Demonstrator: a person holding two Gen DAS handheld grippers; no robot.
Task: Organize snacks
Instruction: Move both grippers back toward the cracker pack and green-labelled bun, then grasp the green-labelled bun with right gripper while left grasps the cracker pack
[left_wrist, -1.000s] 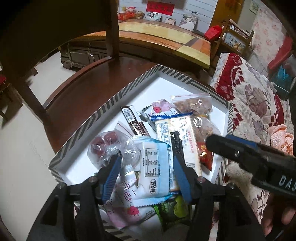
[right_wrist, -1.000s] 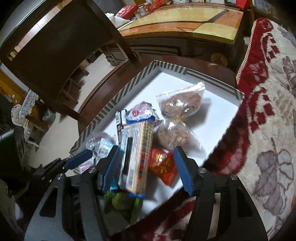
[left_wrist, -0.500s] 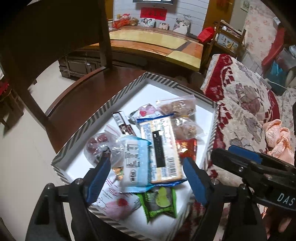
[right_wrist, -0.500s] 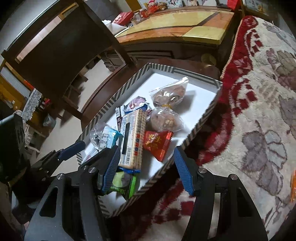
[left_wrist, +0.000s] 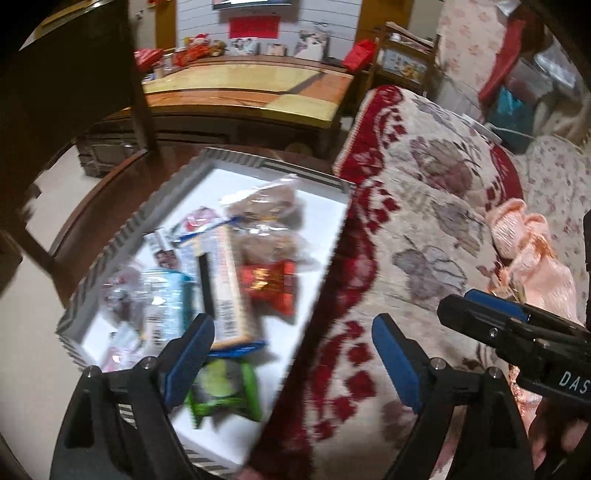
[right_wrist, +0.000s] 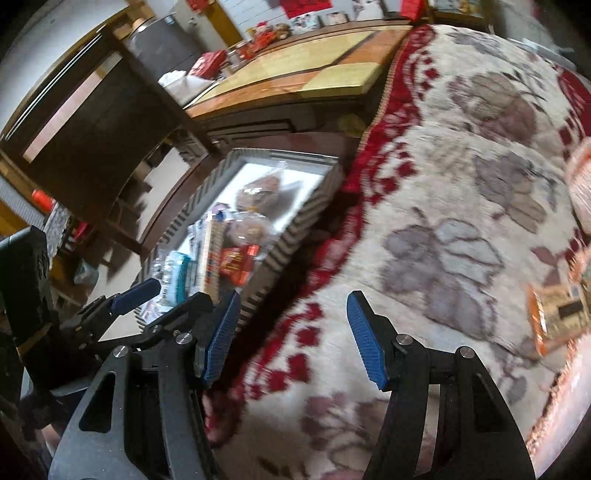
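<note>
Snacks (left_wrist: 221, 288): all in striped tray (left_wrist: 236, 160); both grippers (left_wrist: 291, 354) (right_wrist: 291, 332), fingers spread and empty, have swung off toward floral blanket (right_wrist: 461, 221); next item likely sought.

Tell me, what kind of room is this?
Probably a home living room: a floral blanket over what looks like a sofa, a long wooden table, and a striped box of snacks.

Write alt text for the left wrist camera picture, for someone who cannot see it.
Open, empty blue-padded tongs hover over the edge of a striped-rimmed white box of packaged snacks, beside a red-and-cream floral blanket. The other tongs reach in from the right. The image is motion-blurred.
</note>
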